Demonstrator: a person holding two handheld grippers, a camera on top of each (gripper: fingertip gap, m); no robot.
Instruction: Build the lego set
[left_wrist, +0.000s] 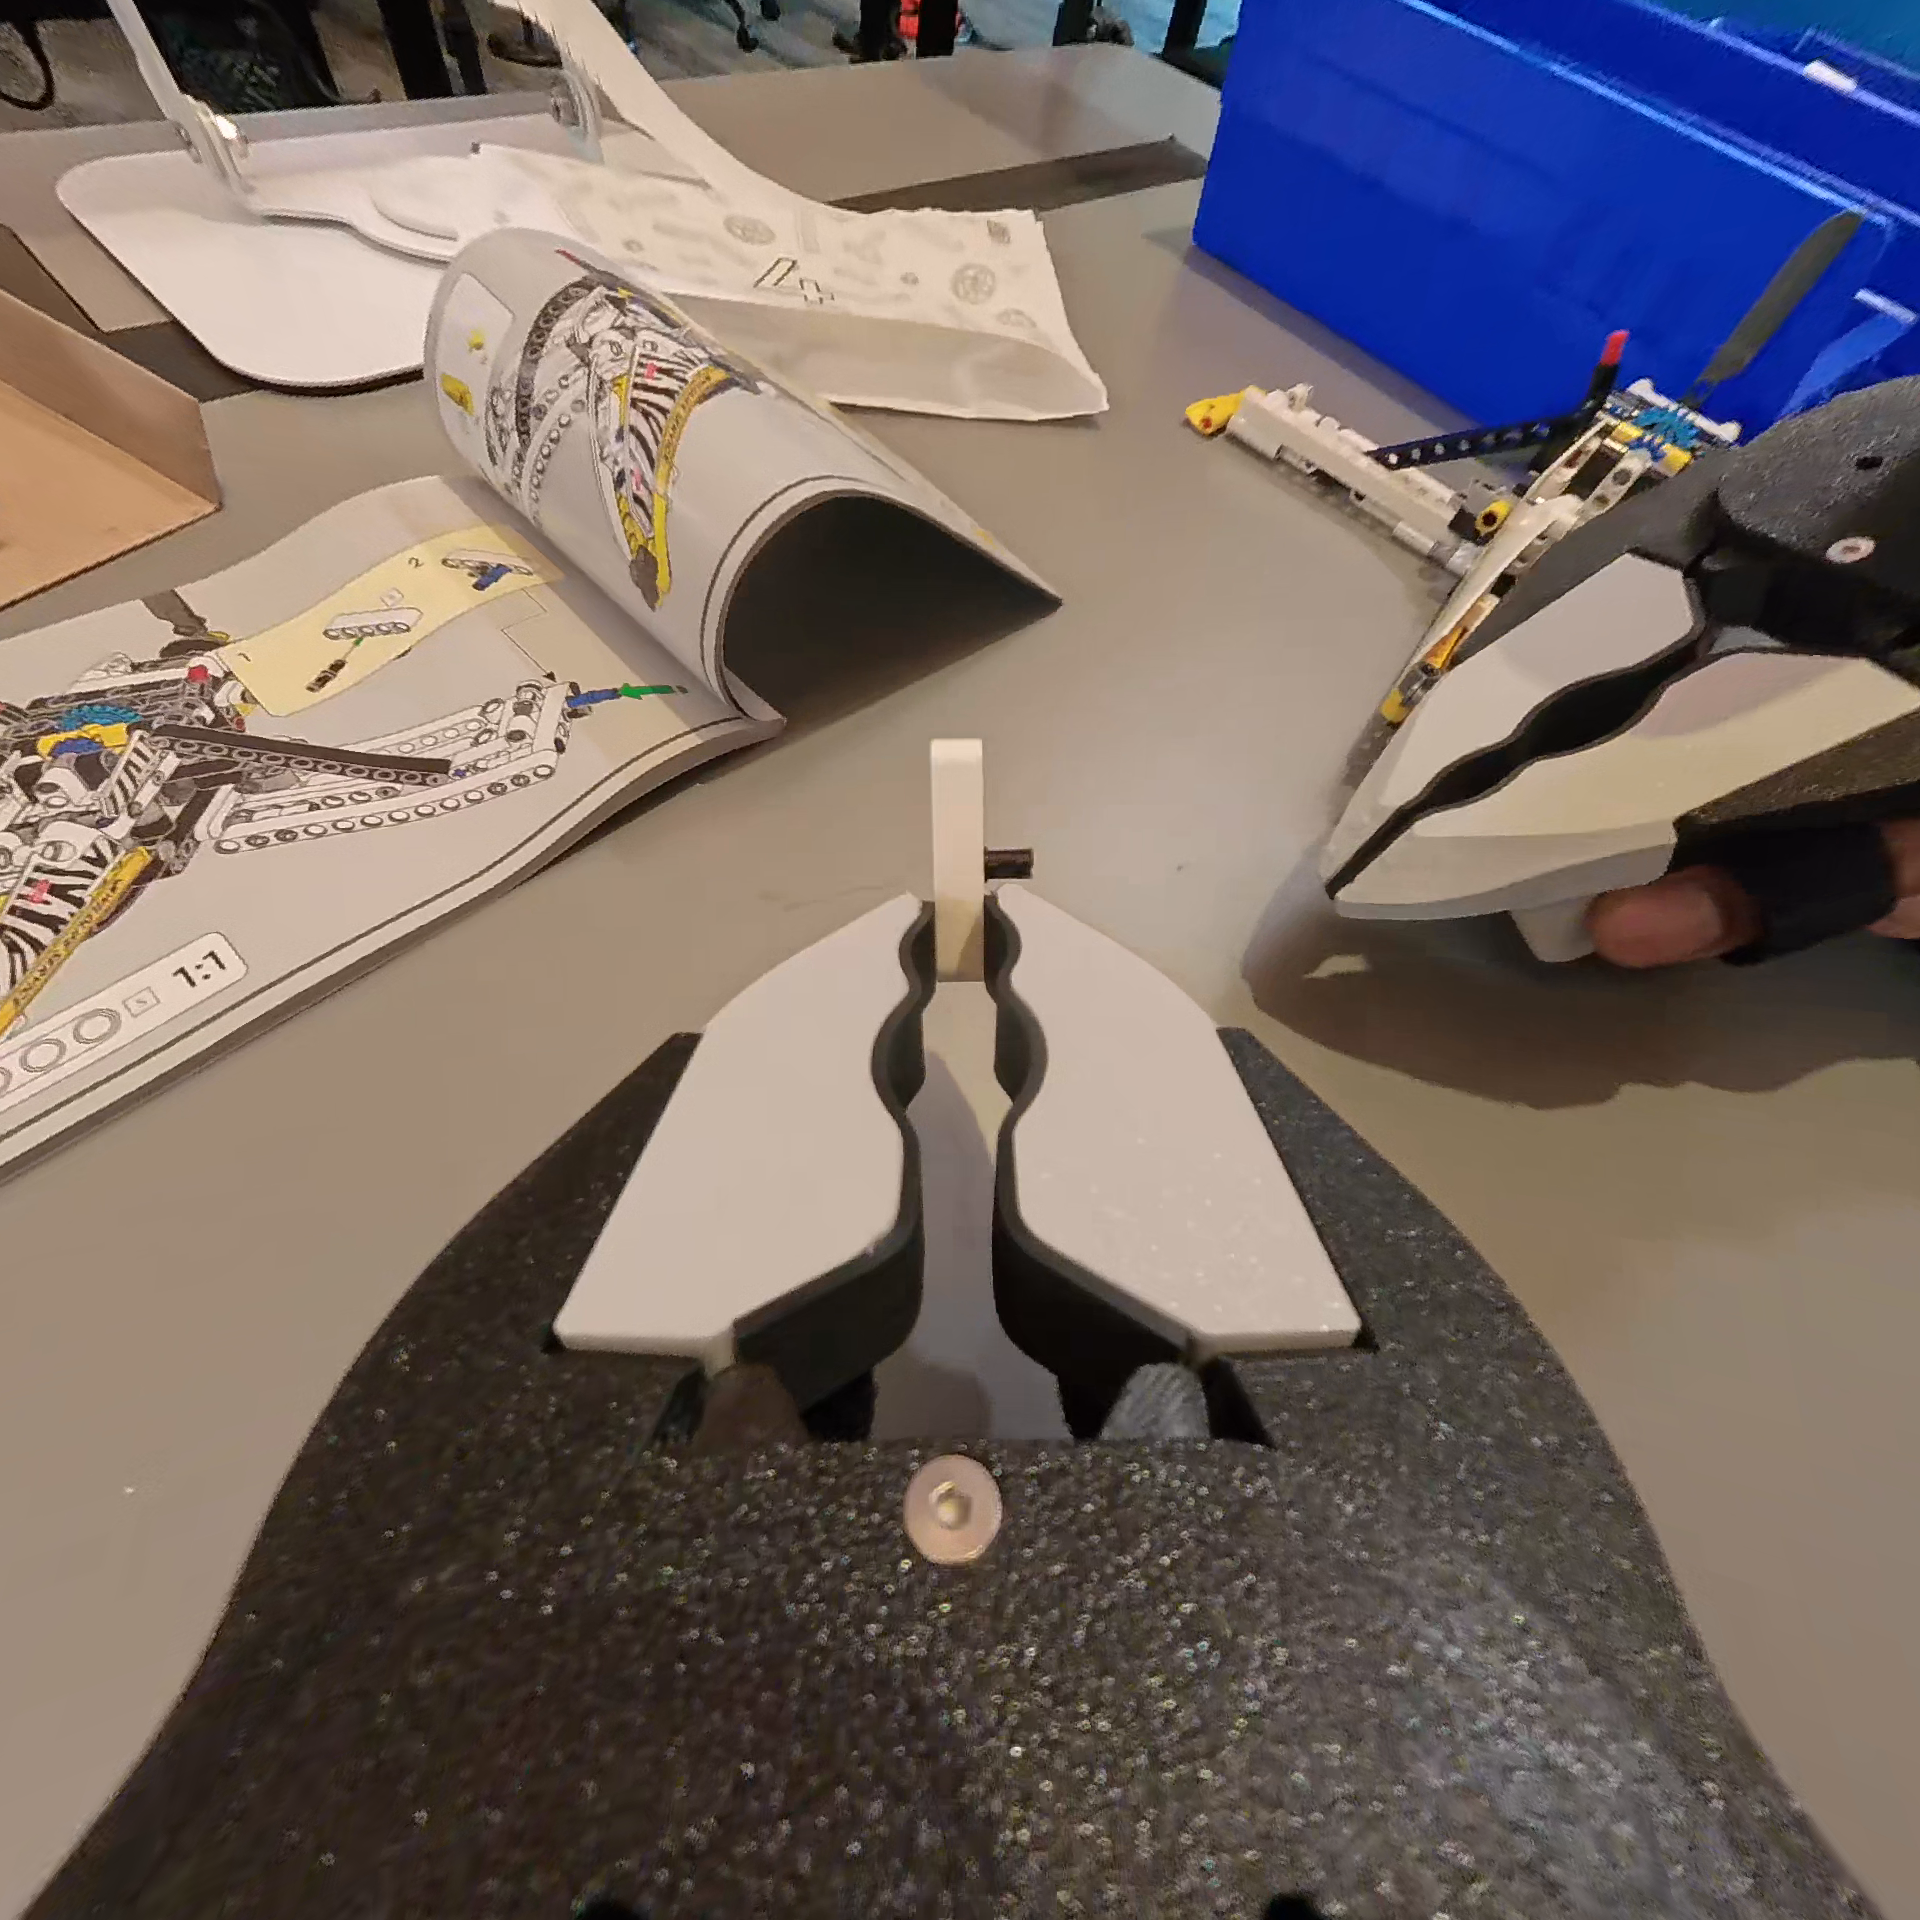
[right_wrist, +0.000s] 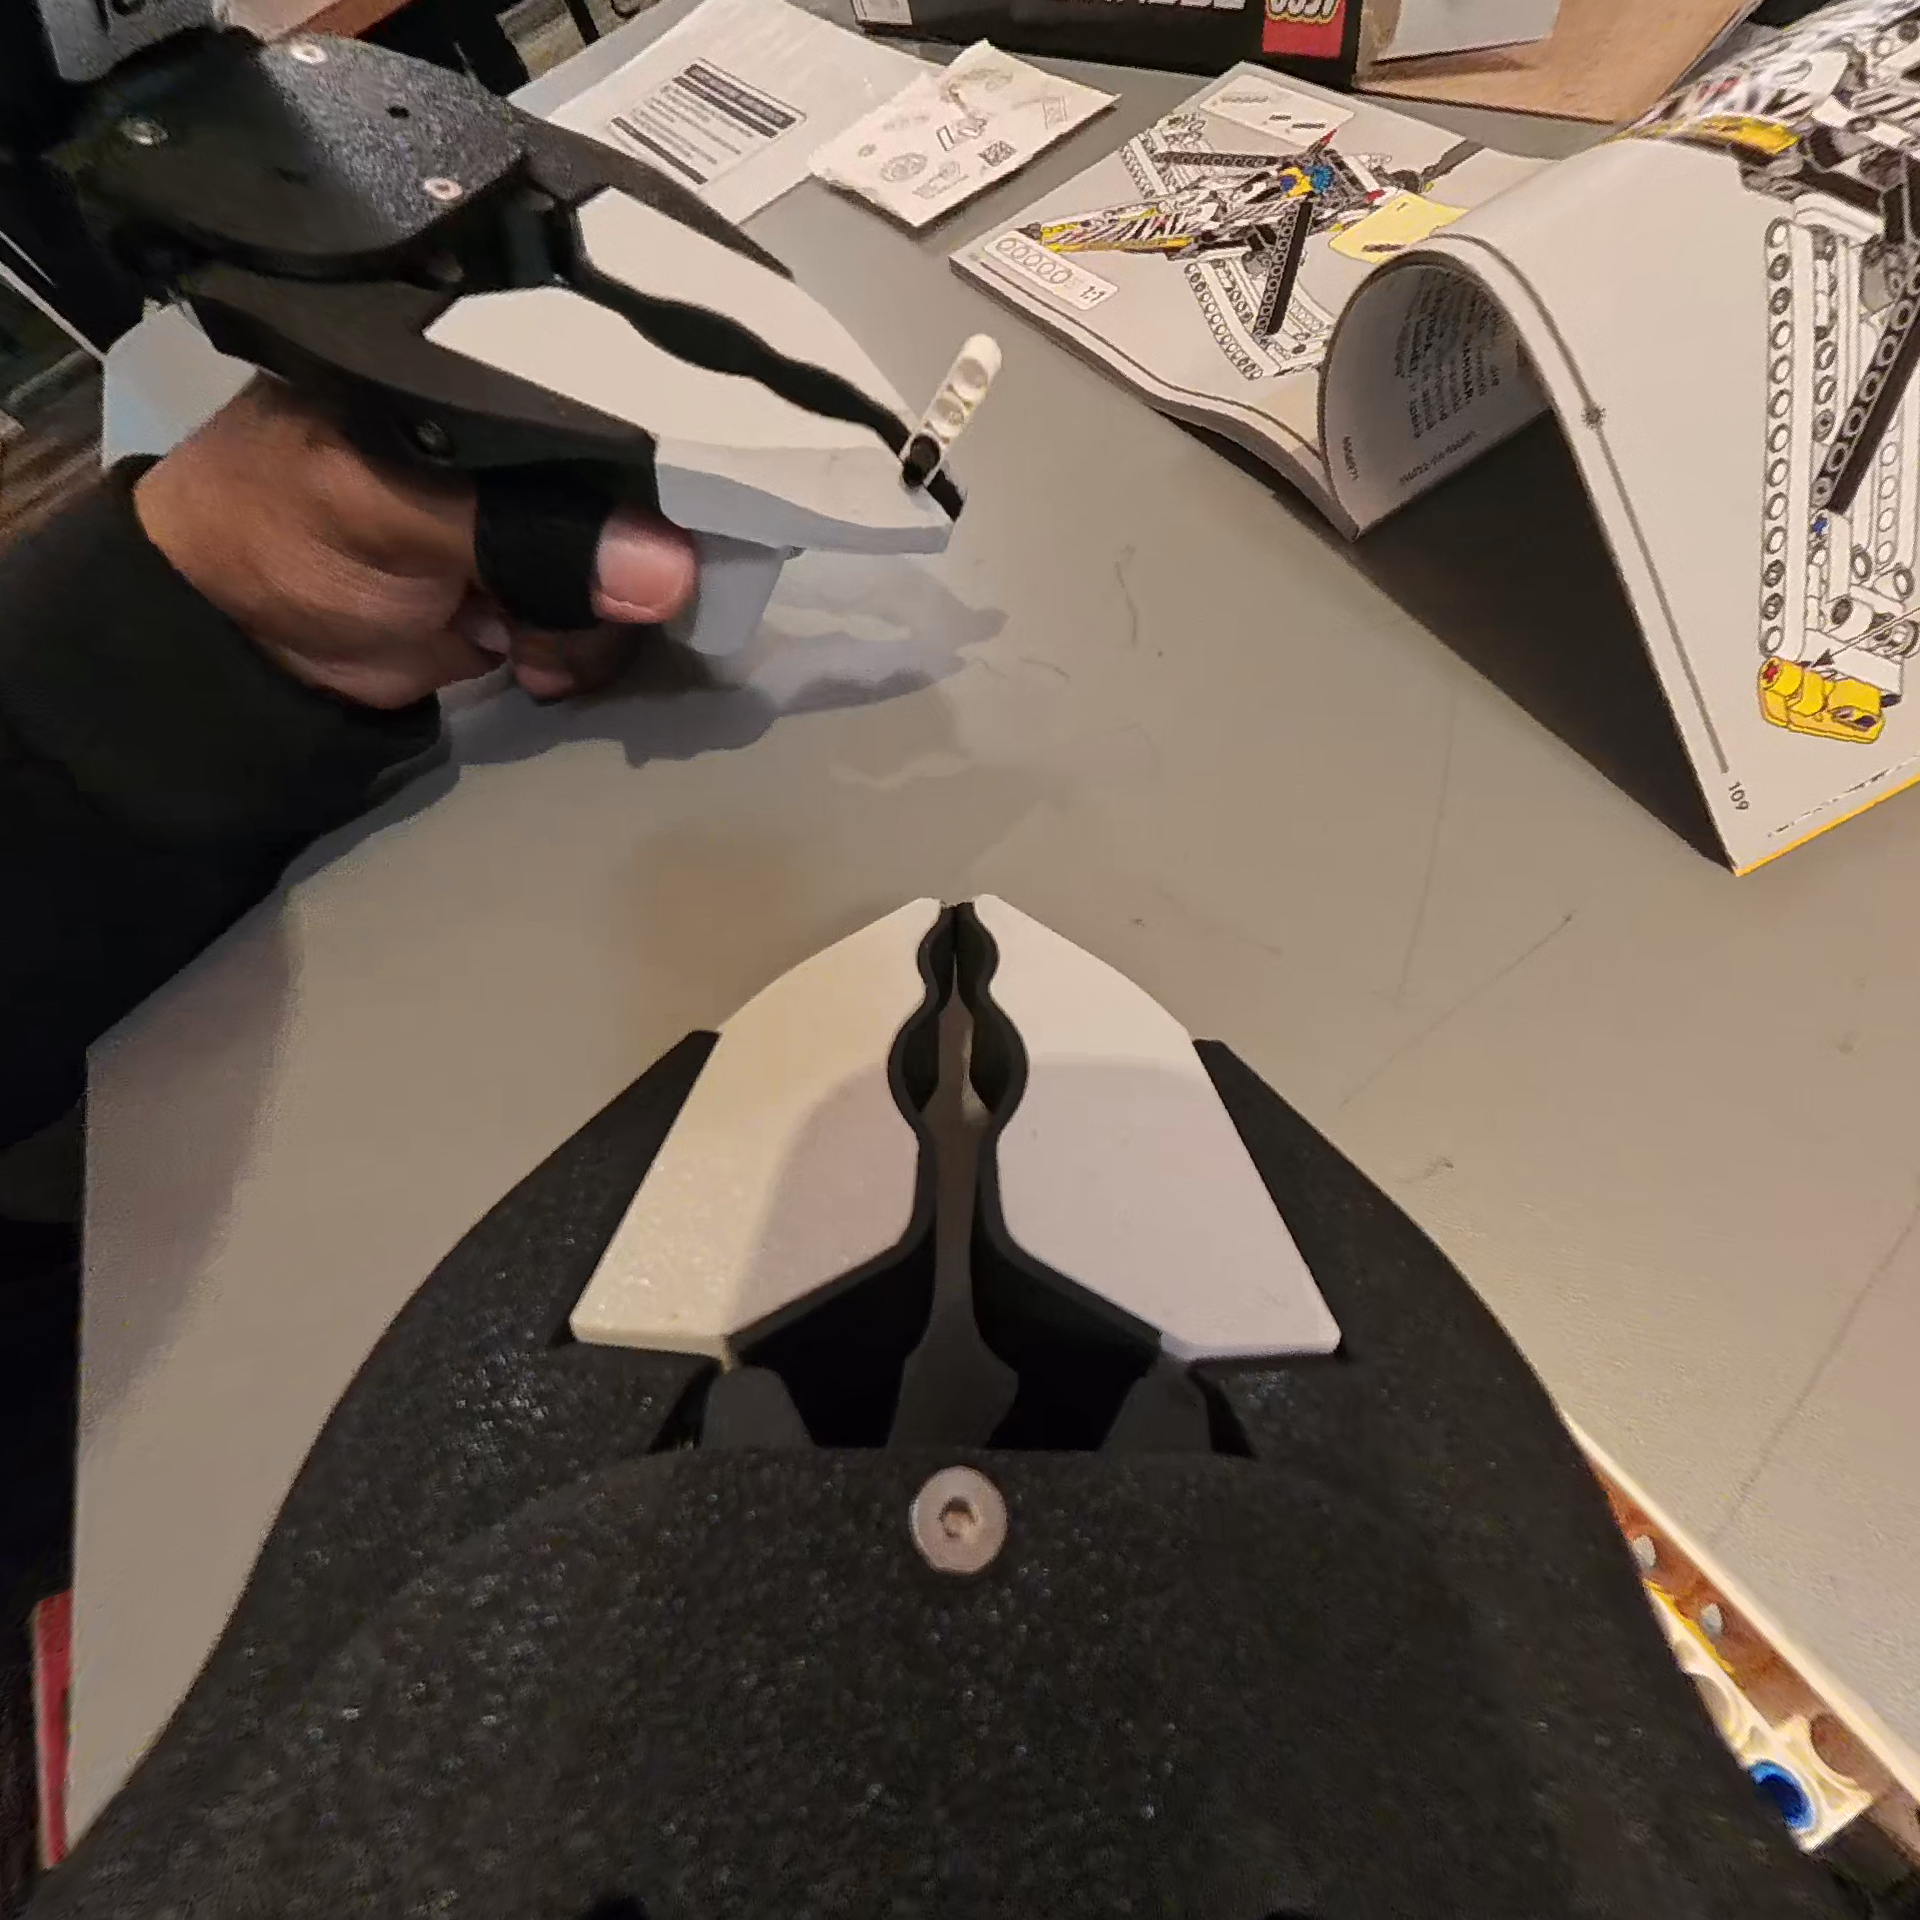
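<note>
My left gripper (left_wrist: 957, 909) is shut on a short white beam with holes (left_wrist: 956, 821), which sticks out forward from the fingertips. A small black pin (left_wrist: 1008, 860) pokes out of the beam's right side. The right wrist view shows the same gripper (right_wrist: 920, 457) at upper left, pinching the white beam (right_wrist: 961, 390) with the black pin (right_wrist: 920, 462) at its near end. My right gripper (right_wrist: 956, 909) is shut, with nothing between its pads, low over the grey table (right_wrist: 1143, 727). It shows in the left wrist view (left_wrist: 1351, 873) at right, held by a hand.
An open instruction booklet (left_wrist: 416, 675) lies left, its pages curled up (left_wrist: 727, 468). A partly built white, yellow and black model (left_wrist: 1455, 468) lies at right before a blue bin (left_wrist: 1507, 187). A paper bag (left_wrist: 883, 291), a cardboard box (left_wrist: 83, 468) and a white stand (left_wrist: 260, 260) lie behind. The gap from one gripper's tips to the other's is roughly 9 centimetres.
</note>
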